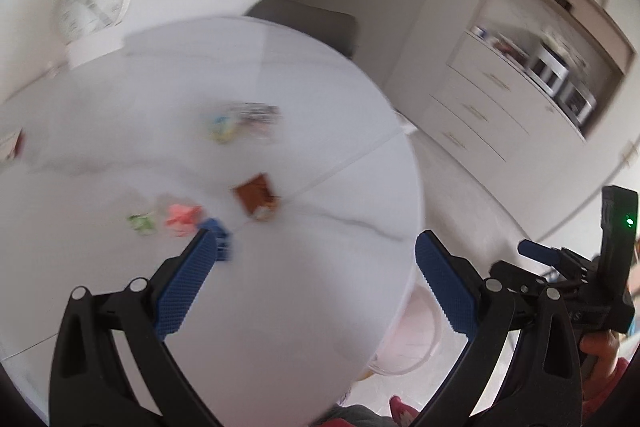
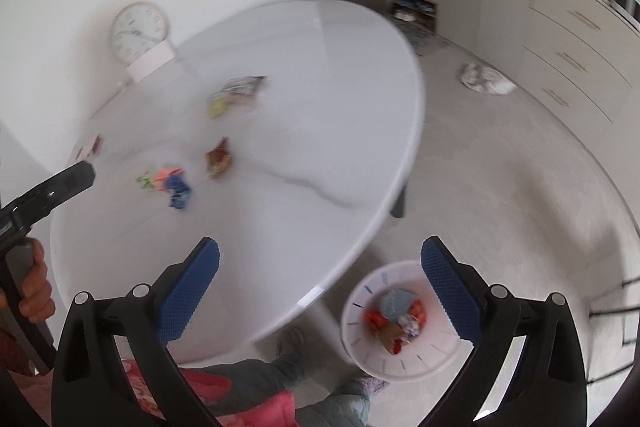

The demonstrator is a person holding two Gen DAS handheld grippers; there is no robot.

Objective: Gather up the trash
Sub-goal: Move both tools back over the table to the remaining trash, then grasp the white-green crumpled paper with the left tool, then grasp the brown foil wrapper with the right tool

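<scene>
Several wrappers lie on the round white table [image 1: 280, 307]: a brown one [image 1: 257, 197], a blue one [image 1: 219, 231], a pink one [image 1: 182, 218], a green one [image 1: 141, 221] and a silver and yellow pair [image 1: 240, 119]. My left gripper [image 1: 312, 247] is open and empty above the table's near right part. The right wrist view has the same wrappers, brown [image 2: 218, 159] and blue [image 2: 178, 191]. My right gripper [image 2: 320, 255] is open and empty, above the table edge and a white bin [image 2: 372, 347] on the floor holding wrappers [image 2: 396, 319]. The picture is motion-blurred.
A white clock [image 2: 139, 31] leans on the wall behind the table. A grey chair [image 1: 308, 17] stands at the far side. A crumpled white bag [image 2: 486, 79] lies on the floor near drawers [image 2: 576, 67]. A red-edged box [image 1: 14, 147] sits at the table's left. The person's legs [image 2: 280, 387] are below.
</scene>
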